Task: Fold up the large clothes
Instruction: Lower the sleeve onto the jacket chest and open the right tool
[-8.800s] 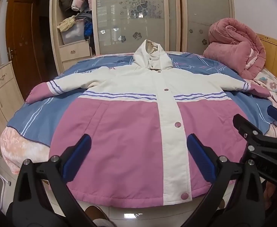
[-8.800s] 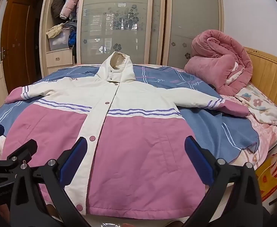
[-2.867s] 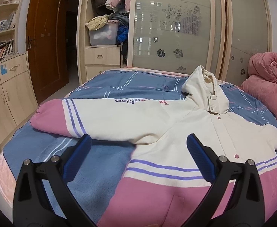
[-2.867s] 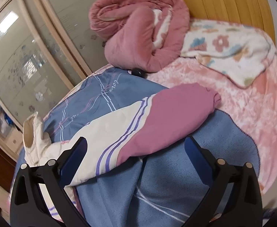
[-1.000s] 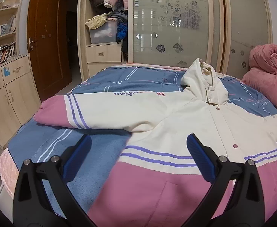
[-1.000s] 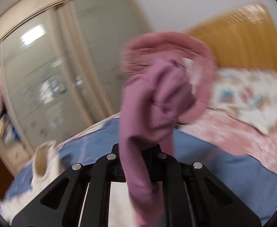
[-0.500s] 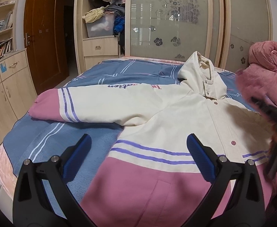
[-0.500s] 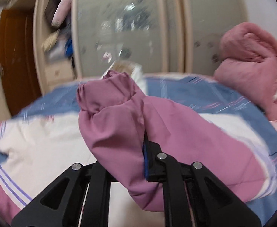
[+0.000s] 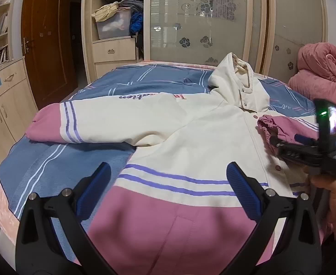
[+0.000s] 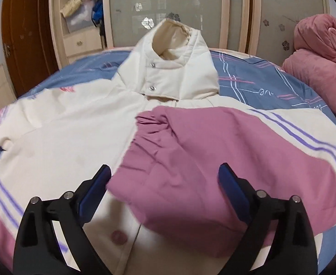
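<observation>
A big cream and pink jacket [image 9: 191, 142] [image 10: 60, 142] lies button side up on the bed. Its right sleeve [image 10: 191, 151] is folded across the chest, and the pink cuff [image 9: 271, 126] lies near the button strip. My right gripper [image 10: 164, 183] hovers just over that sleeve; its jaws are opening wide and the pads do not press on the cloth. The other sleeve [image 9: 103, 123] still stretches out to the left. Over the pink lower front, my left gripper [image 9: 168, 188] hangs open with nothing between its fingers.
A blue striped blanket [image 9: 53, 160] covers the bed. A rolled pink quilt [image 9: 324, 68] [image 10: 324, 52] sits at the right. Wardrobe with glass doors [image 9: 202, 18] behind, wooden door [image 9: 46, 41] and low cabinets [image 9: 0, 105] to the left. A person's hand [image 9: 335, 197] holds the right gripper.
The right gripper carried the pink cuff from the right over onto the jacket's chest, laid it down and opened its jaws. The left gripper barely shifted.
</observation>
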`<state>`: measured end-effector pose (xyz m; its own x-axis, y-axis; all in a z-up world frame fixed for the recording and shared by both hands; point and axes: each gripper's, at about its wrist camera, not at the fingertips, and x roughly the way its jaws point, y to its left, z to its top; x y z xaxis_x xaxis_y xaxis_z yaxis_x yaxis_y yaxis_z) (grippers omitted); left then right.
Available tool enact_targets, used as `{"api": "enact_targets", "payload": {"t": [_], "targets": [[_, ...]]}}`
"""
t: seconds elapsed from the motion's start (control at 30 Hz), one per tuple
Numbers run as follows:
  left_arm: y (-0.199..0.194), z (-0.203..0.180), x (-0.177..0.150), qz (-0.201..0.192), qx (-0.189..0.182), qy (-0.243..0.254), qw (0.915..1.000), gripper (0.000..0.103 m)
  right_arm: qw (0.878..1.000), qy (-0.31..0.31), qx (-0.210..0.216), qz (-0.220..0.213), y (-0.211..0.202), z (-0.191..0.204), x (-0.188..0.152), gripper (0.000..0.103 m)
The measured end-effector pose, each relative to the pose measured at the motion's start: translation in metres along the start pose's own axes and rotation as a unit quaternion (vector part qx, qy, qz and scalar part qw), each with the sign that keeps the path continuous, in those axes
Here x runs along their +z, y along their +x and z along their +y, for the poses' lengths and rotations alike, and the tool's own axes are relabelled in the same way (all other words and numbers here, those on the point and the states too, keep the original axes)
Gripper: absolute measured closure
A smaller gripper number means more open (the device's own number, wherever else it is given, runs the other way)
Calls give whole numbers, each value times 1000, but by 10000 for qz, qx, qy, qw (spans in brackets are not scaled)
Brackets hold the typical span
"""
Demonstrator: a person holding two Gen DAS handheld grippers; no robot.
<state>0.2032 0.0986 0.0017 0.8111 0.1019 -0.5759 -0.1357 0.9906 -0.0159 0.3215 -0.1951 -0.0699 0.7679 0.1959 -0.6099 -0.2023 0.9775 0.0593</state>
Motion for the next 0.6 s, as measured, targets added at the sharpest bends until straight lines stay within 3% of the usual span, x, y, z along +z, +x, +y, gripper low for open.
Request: {"api": "enact_targets", "payload": {"t": [0.17,0.33,0.4,0.6], "targets": [[-1,-8,0,-29,-65,15,10000,2,9980,40,215,-593,-63,-6,-11,9],[-2,-21,-3,-51,-126,158,9998,2,9968,373,-141,-695,-104,-22,-41,4],[-2,-26,-5,-77,-109,272,9995,2,9958,607,-25,-687,-111,-26,-49,4],[3,-32,-8,-101,-91,394,9991,2,9964,-213,-407,-710,-106,-6,-62,4]]}}
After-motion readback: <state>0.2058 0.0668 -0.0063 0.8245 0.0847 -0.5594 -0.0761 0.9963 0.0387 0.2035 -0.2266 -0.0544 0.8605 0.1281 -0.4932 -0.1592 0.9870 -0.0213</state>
